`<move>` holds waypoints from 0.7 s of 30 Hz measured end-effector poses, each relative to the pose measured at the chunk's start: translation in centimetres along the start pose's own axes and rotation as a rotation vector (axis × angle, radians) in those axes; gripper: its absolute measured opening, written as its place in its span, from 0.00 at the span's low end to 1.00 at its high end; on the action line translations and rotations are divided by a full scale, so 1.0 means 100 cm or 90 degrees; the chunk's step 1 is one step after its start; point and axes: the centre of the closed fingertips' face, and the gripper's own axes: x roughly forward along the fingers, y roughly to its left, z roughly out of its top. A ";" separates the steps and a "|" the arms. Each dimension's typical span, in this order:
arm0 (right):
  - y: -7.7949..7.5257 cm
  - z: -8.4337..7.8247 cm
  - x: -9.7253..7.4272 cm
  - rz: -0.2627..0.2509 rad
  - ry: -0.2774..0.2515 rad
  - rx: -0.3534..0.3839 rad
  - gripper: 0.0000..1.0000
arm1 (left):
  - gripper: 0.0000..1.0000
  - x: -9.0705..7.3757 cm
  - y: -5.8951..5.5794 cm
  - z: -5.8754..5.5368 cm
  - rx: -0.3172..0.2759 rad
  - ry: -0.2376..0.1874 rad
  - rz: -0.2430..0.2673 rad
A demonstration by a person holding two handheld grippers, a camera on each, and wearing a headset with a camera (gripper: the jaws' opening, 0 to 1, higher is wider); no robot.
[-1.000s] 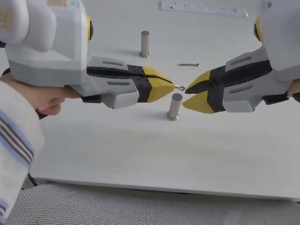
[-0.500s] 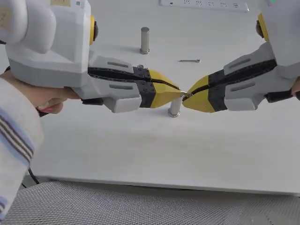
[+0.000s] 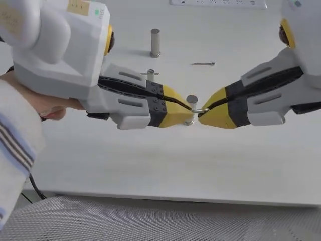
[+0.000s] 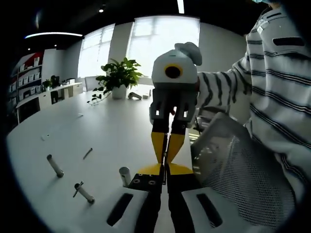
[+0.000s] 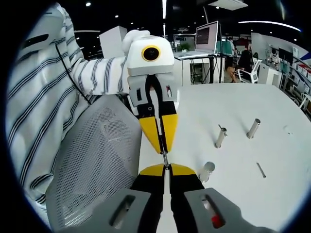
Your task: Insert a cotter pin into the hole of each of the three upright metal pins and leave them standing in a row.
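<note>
A small cotter pin (image 3: pixel 197 111) spans the gap between the two yellow-tipped grippers. My left gripper (image 3: pixel 192 112) is shut on one end and my right gripper (image 3: pixel 201 113) is shut on the other. In the right gripper view the cotter pin (image 5: pixel 165 158) runs from the left gripper's tips (image 5: pixel 162 151) to my right gripper (image 5: pixel 165 168). The tips meet just in front of the near upright metal pin (image 3: pixel 191 100), hiding its lower part. A second upright pin (image 3: pixel 150 75) has a cotter pin through it. A third upright pin (image 3: pixel 155 42) stands bare farther back.
A loose cotter pin (image 3: pixel 202 64) lies on the white table (image 3: pixel 150 160) behind the grippers. A white power strip (image 3: pixel 220 2) sits at the far edge. A mesh chair (image 3: pixel 125 221) is below the near table edge. A striped sleeve (image 3: pixel 12 150) is at the left.
The right gripper's jaws, open a second ago, have shut on the free end of the cotter pin held by the left gripper. Both grippers have dropped lower in front of the near pin.
</note>
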 end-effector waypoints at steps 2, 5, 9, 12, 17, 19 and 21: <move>0.001 -0.001 -0.002 0.003 -0.001 -0.003 0.00 | 0.00 0.002 -0.001 0.000 0.003 0.005 -0.007; 0.004 0.001 -0.005 0.004 -0.014 -0.038 0.00 | 0.00 0.004 -0.003 -0.002 0.000 0.012 -0.017; 0.006 0.001 -0.007 0.015 -0.024 -0.006 0.00 | 0.00 0.005 -0.005 -0.001 0.001 0.011 -0.022; 0.006 0.000 -0.007 0.019 -0.026 0.001 0.00 | 0.00 0.006 -0.006 -0.001 0.000 0.015 -0.026; 0.012 -0.004 -0.003 0.033 -0.013 -0.029 0.00 | 0.00 0.008 -0.014 -0.004 0.024 0.047 -0.043; 0.013 -0.004 -0.001 0.041 -0.010 -0.018 0.00 | 0.00 0.008 -0.016 -0.006 0.026 0.058 -0.051; 0.013 -0.004 0.000 0.047 -0.014 -0.008 0.00 | 0.00 0.008 -0.017 -0.007 0.028 0.067 -0.053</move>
